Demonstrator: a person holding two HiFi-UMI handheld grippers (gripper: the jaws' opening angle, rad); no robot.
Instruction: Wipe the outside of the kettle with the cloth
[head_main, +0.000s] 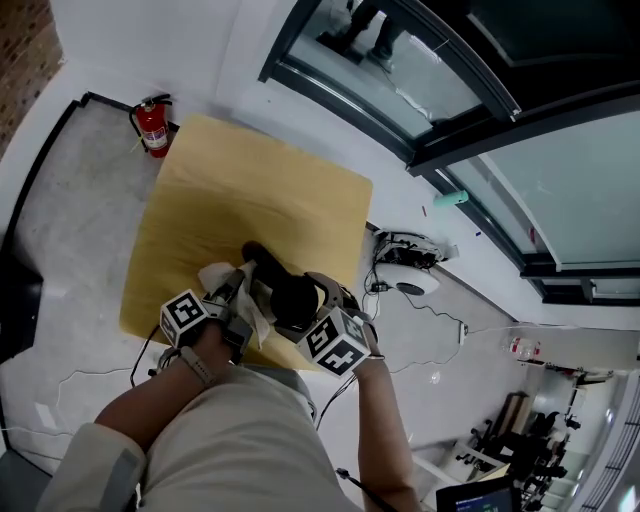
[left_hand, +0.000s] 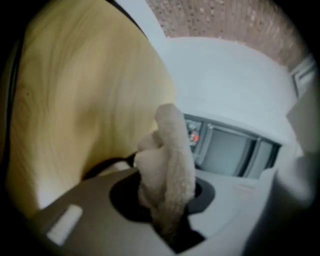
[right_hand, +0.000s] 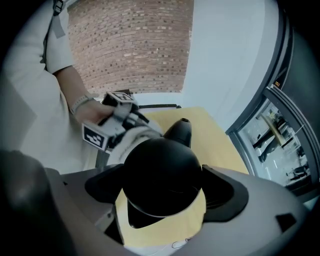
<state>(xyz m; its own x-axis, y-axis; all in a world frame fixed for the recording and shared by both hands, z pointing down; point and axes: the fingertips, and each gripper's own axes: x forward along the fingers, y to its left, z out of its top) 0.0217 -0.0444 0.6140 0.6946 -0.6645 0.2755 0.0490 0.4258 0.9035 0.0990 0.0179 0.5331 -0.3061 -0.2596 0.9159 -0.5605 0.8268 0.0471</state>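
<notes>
A black kettle (head_main: 278, 284) stands near the front edge of the pale wooden table (head_main: 230, 190). In the right gripper view its round body (right_hand: 160, 167) fills the gap between the jaws, with the spout (right_hand: 181, 131) pointing away. My right gripper (right_hand: 162, 190) is shut on it, jaws wide, both pads against its sides. My left gripper (left_hand: 167, 202) is shut on a bunched cream cloth (left_hand: 170, 150) that sticks up between the jaws. In the head view the left gripper (head_main: 240, 288) holds the cloth (head_main: 222, 276) against the kettle's left side, and the right gripper (head_main: 305, 300) grips from the near right.
A red fire extinguisher (head_main: 153, 125) stands on the floor beyond the table's far left corner. A white round device (head_main: 405, 276) with cables lies on the floor right of the table. A glass wall (head_main: 420, 80) runs along the back right.
</notes>
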